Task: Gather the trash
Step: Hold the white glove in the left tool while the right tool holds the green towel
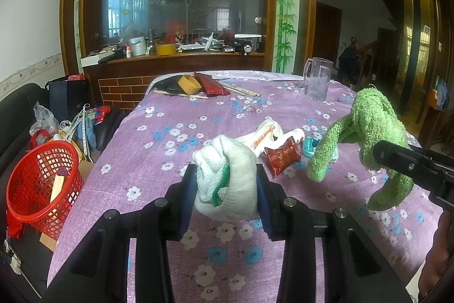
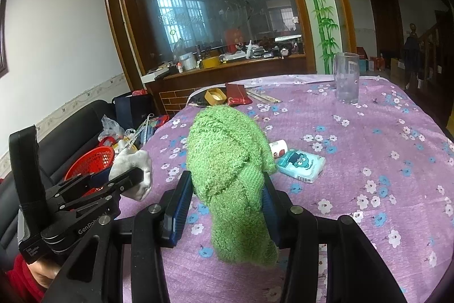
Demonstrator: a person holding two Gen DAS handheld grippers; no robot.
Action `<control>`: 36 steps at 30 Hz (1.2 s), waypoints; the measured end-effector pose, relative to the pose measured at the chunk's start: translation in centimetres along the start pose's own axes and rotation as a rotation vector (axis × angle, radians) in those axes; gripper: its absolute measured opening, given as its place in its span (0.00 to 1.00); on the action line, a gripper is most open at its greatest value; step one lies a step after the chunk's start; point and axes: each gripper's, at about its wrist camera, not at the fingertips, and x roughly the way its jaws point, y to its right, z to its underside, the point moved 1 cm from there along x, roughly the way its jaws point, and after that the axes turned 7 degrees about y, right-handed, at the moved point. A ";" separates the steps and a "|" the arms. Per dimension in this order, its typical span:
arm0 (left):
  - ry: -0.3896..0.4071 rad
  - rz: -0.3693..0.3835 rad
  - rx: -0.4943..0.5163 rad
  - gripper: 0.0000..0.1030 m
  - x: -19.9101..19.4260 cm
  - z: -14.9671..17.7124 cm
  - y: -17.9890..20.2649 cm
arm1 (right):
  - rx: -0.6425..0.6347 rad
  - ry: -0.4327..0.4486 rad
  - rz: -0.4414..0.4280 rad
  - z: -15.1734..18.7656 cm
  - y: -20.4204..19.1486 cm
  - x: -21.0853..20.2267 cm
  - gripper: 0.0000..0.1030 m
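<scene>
Pointing forward and a little downward over the surface [image 1: 159, 149], both hands hold their tongs above the purple flowered cloth. The left tongs [image 1: 227, 189] are clamped on a white cloth bundle [image 1: 227, 175] with a green edge — the pads press it from both sides. The right tongs [image 2: 224, 203] are clamped on a fluffy green cloth [image 2: 227, 166], which hangs down between the pads. On the surface, far from the tongs, lie a red wrapper [image 1: 282, 158], a white plastic bag [image 1: 264, 135] and a blue tissue pack [image 2: 300, 165]. A red basket [image 1: 42, 183] stands at the left, beside the surface.
</scene>
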 end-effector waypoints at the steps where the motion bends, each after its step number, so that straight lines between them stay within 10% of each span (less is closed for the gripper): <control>1: 0.000 0.000 -0.001 0.37 0.0 0.0 0.0 | 0.000 0.000 0.001 0.0 0.0 0.0 0.49; 36: 0.001 -0.007 -0.012 0.37 0.1 0.3 -0.8 | 0.006 -0.020 -0.003 0.5 -0.2 0.5 0.49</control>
